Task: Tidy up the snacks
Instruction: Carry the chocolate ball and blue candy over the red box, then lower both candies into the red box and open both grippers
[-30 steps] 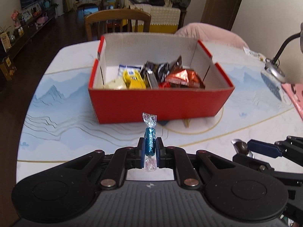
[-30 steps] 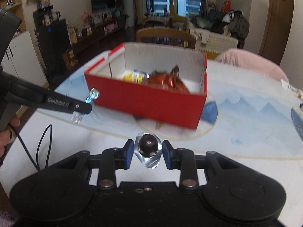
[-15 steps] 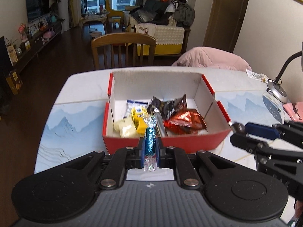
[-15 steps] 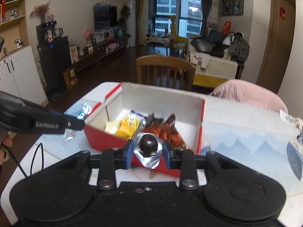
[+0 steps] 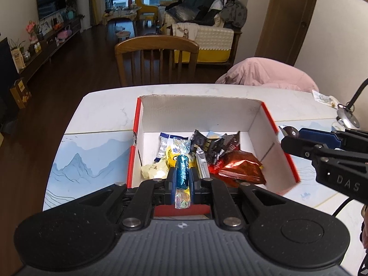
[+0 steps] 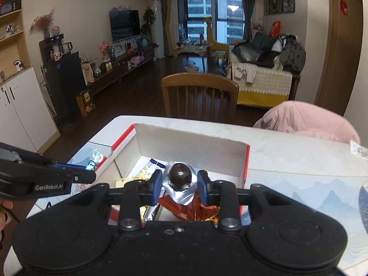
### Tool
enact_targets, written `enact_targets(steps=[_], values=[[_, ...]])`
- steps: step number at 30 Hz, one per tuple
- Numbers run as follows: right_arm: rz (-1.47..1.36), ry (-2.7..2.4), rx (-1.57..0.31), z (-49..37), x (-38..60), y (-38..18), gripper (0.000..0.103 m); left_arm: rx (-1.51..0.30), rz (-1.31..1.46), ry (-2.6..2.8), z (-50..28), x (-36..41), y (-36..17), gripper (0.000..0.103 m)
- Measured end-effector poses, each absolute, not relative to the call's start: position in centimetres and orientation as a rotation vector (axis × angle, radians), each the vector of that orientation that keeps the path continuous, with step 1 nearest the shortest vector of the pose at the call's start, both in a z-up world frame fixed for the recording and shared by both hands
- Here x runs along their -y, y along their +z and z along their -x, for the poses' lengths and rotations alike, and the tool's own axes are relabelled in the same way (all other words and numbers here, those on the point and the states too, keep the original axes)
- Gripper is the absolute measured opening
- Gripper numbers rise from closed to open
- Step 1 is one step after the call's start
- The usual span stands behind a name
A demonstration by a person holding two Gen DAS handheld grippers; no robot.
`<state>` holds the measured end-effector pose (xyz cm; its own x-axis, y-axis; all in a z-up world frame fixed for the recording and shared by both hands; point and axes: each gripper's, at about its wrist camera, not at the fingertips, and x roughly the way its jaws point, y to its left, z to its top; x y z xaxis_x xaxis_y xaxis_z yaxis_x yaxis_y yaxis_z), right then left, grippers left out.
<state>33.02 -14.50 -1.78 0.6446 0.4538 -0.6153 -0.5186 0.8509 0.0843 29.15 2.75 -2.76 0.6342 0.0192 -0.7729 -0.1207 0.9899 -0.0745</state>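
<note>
Your left gripper (image 5: 182, 176) clenches the blue candy (image 5: 182, 174), your right gripper (image 6: 179, 184) the foil chocolate (image 6: 179, 179); release both over the red box (image 5: 202, 112), toward bare floor at twelve o'clock.

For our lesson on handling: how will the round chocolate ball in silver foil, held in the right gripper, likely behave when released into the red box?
The chocolate ball looks round, so it may roll off the piled wrappers. Its loose foil probably crumples easily. Small, so likely light.
</note>
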Motion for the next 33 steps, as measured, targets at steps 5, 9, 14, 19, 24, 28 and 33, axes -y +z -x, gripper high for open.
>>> enact_targets(steps=[5, 9, 14, 19, 24, 28, 33], values=[[0.113, 0.549, -0.72, -35.4, 13.9, -3.4, 0.031, -0.92, 0.119, 0.096, -31.2, -3.1, -4.2, 0.011], [0.123, 0.556, -0.753, -37.0, 13.2, -4.7, 0.031, -0.954, 0.113, 0.112, -33.0, -3.2, -5.4, 0.011], [0.123, 0.561, -0.789, -38.9, 13.0, -6.2, 0.031, -0.989, 0.108, 0.119, -34.9, -3.1, -6.8, 0.011], [0.125, 0.567, -0.839, -40.6, 12.7, -7.5, 0.031, -1.037, 0.1, 0.117, -36.6, -2.8, -8.2, 0.011], [0.137, 0.566, -0.884, -42.2, 12.2, -8.8, 0.031, -1.072, 0.078, 0.12, -37.7, -2.5, -9.7, 0.011], [0.148, 0.561, -0.904, -42.9, 11.9, -9.6, 0.031, -1.108, 0.077, 0.131, -38.7, -2.6, -10.9, 0.011], [0.164, 0.562, -0.923, -43.3, 11.6, -10.4, 0.032, -1.147, 0.072, 0.137, -39.3, -2.6, -12.2, 0.011]])
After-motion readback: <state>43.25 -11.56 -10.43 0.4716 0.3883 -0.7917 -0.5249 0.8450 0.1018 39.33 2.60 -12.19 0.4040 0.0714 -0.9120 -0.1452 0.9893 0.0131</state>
